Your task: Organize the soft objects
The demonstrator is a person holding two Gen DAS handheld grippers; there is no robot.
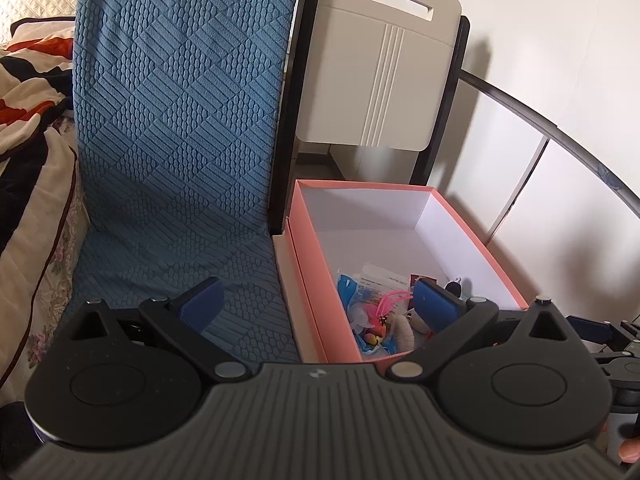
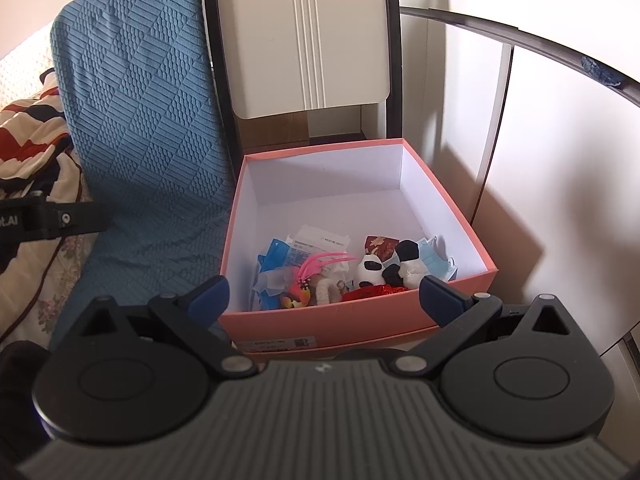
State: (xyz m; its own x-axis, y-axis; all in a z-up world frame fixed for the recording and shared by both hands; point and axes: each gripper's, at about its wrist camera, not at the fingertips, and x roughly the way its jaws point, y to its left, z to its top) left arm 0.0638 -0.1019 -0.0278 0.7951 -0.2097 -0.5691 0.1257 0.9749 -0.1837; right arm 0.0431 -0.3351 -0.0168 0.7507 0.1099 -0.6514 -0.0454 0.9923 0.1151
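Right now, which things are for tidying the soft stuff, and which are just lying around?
For the job:
pink box
black-and-white plush toy
blue face mask
pink feathery toy
left hand-held gripper, open
right hand-held gripper, open

Just lying about:
blue cushion
beige folding chair
patterned blanket

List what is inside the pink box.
The pink box holds a black-and-white plush toy, a blue face mask, blue packets, a white paper packet and a pink-tufted trinket. Anything beneath this pile is covered; the far half is bare.
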